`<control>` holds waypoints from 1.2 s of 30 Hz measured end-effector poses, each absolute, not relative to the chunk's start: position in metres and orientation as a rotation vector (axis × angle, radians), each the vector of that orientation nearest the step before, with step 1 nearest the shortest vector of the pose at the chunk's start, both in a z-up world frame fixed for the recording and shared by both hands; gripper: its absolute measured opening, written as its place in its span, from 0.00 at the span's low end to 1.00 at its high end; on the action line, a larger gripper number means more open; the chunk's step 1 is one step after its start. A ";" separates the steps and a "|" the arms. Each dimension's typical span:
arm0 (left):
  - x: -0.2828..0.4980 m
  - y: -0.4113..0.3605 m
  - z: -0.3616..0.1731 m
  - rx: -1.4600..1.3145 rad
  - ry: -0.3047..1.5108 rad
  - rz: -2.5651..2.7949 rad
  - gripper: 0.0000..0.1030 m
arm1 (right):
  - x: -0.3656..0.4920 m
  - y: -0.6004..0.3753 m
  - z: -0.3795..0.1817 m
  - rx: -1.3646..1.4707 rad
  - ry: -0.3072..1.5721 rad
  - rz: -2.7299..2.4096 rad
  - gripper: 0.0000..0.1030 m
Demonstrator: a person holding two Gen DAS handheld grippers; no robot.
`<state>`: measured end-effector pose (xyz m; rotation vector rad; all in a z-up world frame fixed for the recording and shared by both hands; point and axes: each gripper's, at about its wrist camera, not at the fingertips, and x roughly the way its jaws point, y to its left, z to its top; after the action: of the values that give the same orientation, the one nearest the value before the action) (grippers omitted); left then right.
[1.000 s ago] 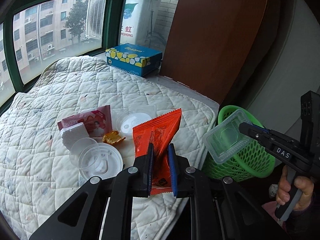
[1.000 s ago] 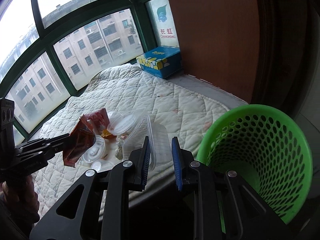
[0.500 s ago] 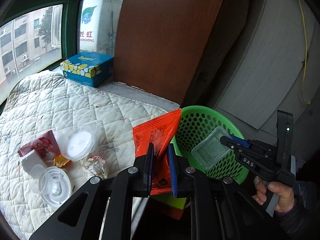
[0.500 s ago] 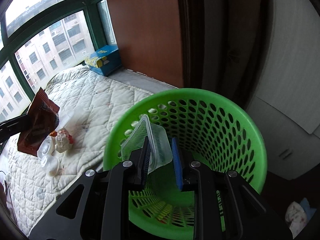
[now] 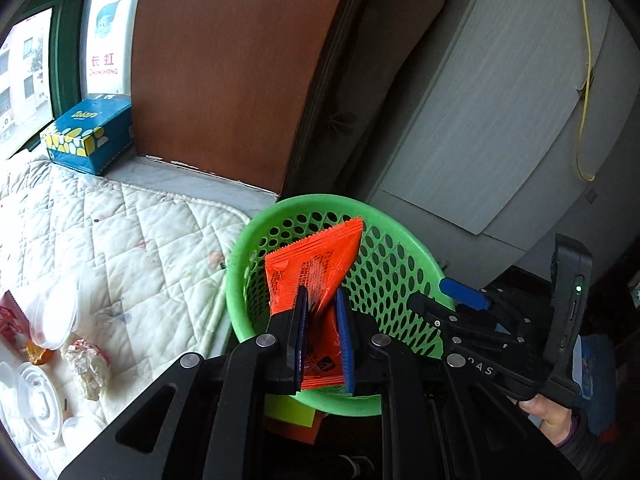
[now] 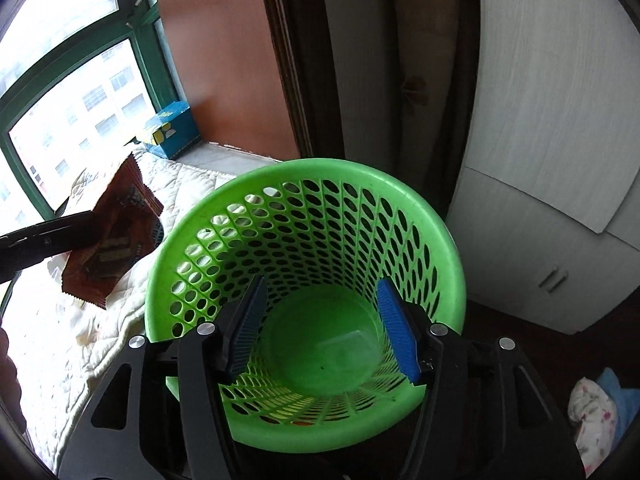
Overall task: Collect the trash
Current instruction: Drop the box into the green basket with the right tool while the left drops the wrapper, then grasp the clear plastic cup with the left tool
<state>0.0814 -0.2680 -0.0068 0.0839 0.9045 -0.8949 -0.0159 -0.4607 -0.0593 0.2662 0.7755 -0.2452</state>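
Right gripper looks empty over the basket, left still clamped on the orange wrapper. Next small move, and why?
Probably carry the left gripper a little further over the green basket, then open it. It is shut on the orange wrapper, which the right wrist view shows beside the rim, not inside. The right gripper is open; the clear container lies in the basket.

Both wrist cameras look steeply down, close above the round green perforated plastic basket (image 5: 404,256) (image 6: 436,224), which both views share.

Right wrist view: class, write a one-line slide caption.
Open right gripper above green basket, clear container at its bottom; left gripper holds wrapper beside.
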 end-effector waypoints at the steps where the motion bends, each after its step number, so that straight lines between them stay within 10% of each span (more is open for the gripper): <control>1: 0.080 -0.273 -0.009 0.086 0.909 -0.901 0.14 | -0.019 -0.462 -0.060 0.269 0.773 -0.248 0.58; 16: 0.077 -0.271 -0.021 0.053 0.936 -0.866 0.45 | -0.037 -0.464 -0.057 0.308 0.738 -0.238 0.64; 36: 0.114 -0.068 -0.020 0.004 0.847 -0.253 0.79 | 0.013 -0.361 -0.032 0.208 0.729 -0.008 0.79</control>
<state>0.1145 -0.0678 -0.0204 0.0036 0.8469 -0.2535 0.0130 -0.3613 -0.0324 0.2082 0.7287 -0.0075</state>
